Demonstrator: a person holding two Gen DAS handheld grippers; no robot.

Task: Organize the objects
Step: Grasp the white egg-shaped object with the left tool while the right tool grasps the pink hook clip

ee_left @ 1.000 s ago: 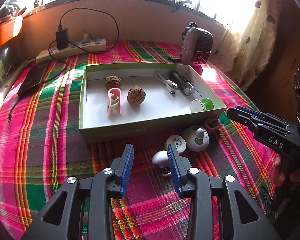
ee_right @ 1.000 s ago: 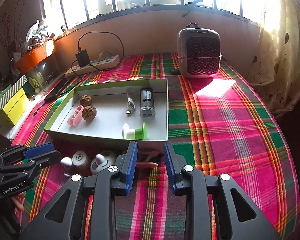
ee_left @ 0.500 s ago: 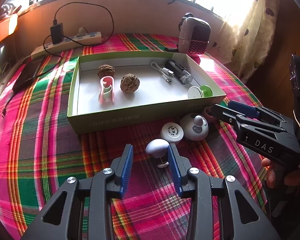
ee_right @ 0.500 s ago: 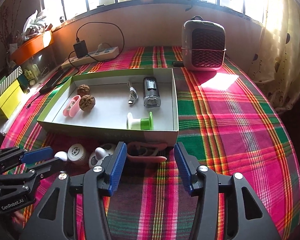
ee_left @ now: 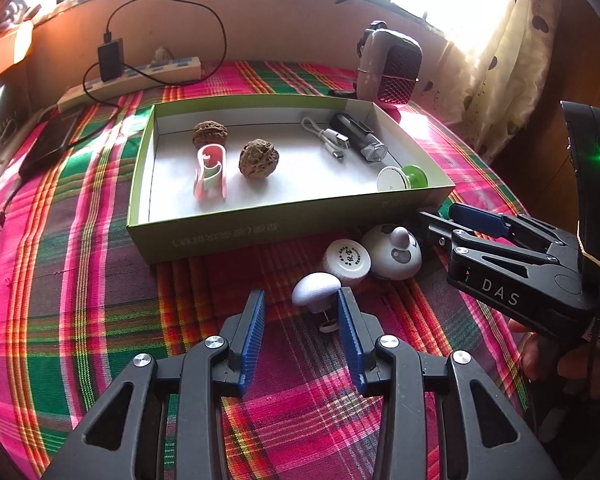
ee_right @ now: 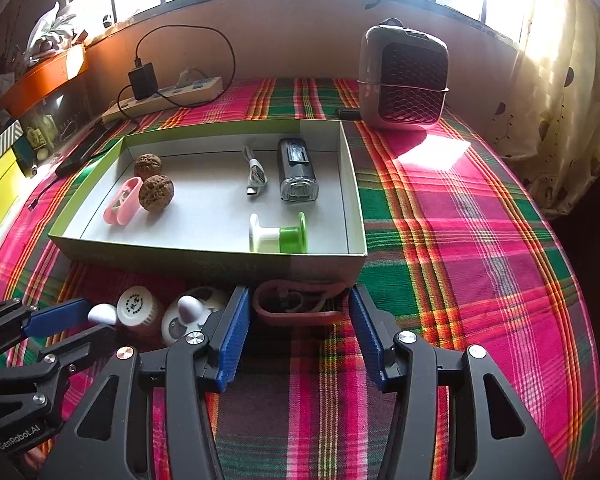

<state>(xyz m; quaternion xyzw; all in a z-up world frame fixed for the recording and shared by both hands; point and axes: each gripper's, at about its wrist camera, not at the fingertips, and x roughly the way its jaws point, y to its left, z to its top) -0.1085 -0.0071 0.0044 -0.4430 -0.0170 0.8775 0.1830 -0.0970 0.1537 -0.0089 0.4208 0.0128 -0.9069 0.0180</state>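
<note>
In the right wrist view, the pink clip (ee_right: 300, 304) at lower centre is partly hidden behind the box wall (ee_right: 220, 264) and its shadow, so its shape is unclear. The print on the white round cap (ee_left: 347, 258) is too small to read. In the left wrist view, the right gripper (ee_left: 440, 220) fingertips vanish behind the white domed object (ee_left: 392, 254), and the spool (ee_left: 404, 178) is half hidden by the box rim.

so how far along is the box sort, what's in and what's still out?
In the box: two walnuts, pink clip, cable, black light, green spool. In hand: nothing gripped; left gripper is open around the mushroom-shaped piece, right gripper open around the pink loop. Also still out: white jar and round white gadget.
</note>
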